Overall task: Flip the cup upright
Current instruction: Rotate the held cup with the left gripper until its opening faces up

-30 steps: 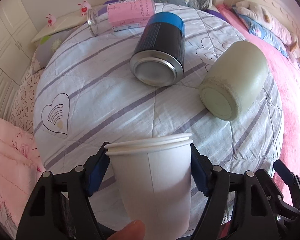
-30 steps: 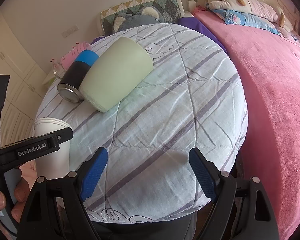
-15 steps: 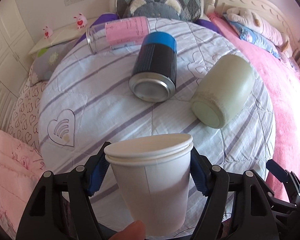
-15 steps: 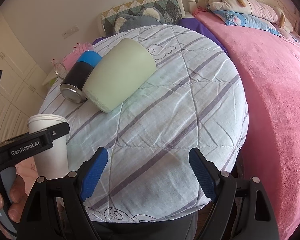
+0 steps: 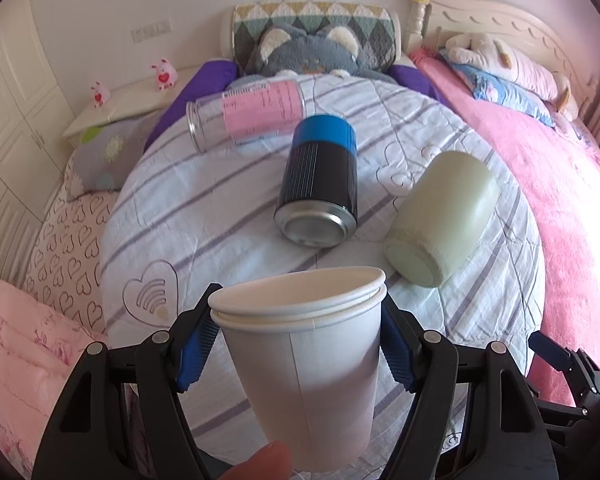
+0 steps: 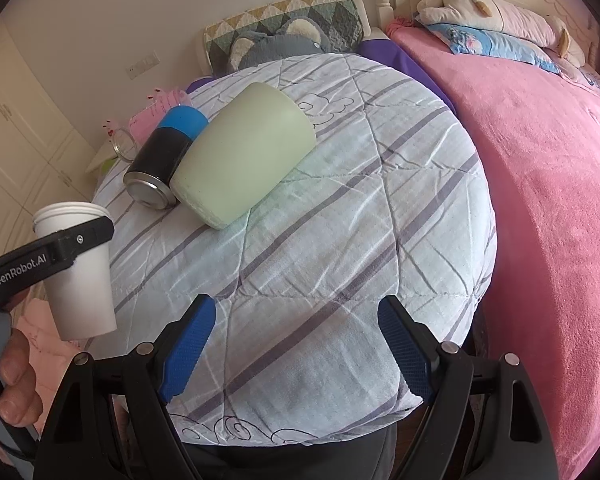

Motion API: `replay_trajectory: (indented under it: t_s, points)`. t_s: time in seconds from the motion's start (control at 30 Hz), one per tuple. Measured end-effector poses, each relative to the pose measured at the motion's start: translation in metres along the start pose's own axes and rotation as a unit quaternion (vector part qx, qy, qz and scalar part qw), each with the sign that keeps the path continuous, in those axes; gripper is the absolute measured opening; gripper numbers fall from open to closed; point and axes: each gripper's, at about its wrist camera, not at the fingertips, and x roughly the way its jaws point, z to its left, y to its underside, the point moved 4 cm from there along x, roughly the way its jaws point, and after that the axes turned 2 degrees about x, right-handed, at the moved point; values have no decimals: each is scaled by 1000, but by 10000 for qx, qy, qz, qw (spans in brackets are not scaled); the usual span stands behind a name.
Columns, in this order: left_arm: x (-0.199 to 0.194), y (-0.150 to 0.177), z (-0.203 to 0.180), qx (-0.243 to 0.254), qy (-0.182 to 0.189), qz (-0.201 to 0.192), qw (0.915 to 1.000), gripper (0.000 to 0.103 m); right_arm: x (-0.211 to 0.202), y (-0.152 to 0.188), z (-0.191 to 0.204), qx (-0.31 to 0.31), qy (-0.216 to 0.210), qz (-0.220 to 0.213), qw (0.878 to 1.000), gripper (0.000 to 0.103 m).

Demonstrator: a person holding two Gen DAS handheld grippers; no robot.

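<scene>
left tool [image 5: 300, 344]: closed on white paper cup [image 5: 304, 364], pads at both sides under the rim, cup upright, mouth up, held above near edge of striped quilt [image 5: 204, 200] | right tool [image 6: 296, 348]: wide open, holds nothing, over quilt | beyond: black-blue can [image 5: 320, 184], pale green cup [image 5: 440, 216], pink-label jar [image 5: 248, 116], all lying on their sides

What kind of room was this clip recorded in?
Very likely a home bedroom: a bed with a pink blanket and carved headboard, plush toys, and a round surface under a striped quilt serving as the workspace.
</scene>
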Motion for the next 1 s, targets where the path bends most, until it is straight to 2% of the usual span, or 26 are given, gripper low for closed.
replay_trajectory:
  t_s: [0.2,0.37,0.5,0.63,0.87,1.0]
  points:
    - [-14,-15,2,129,-264,-635,9976,74,0,1,0,9,13,19,10000,84]
    - [-14,-21,3,161,-304,-905,9953,75,1,1,-1,32,45,18,10000,84]
    - [-5,-15,-4,231,-210,-824,9961,76,3,1,-1,45,66,33,10000,84]
    - [10,-1,-8,259,-165,-577,9979,76,5,2,0,28,80,63,9999,84]
    - [-3,1,-9,265,-23,-610,9978,76,6,2,1,17,93,84,9999,84]
    - [4,5,-11,343,-89,-516,9980,77,7,2,2,-8,82,89,9999,84]
